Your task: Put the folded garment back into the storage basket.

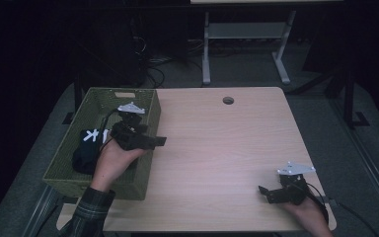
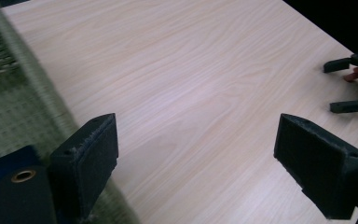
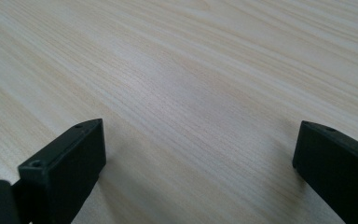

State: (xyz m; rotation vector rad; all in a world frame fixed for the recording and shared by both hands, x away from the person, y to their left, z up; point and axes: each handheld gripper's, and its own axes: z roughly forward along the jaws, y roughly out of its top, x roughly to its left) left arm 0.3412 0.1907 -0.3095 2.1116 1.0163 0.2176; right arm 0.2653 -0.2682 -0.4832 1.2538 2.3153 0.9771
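1. High view: our left gripper (image 1: pixel 150 140) hangs over the near right rim of the green basket (image 1: pixel 98 101), its jaws pointing out across the table (image 1: pixel 227 148). The dark cloth (image 1: pixel 86 150) lies in the basket, behind and left of those jaws. Our right gripper (image 1: pixel 271 193) rests well apart.
2. Left gripper view: jaws wide apart, empty; cloth at the lower left.
3. Right gripper view: jaws apart over bare wood.

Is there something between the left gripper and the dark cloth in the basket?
Nothing visible. The left gripper, open, is over the basket's right wall, and the dark cloth lies just left of it inside.
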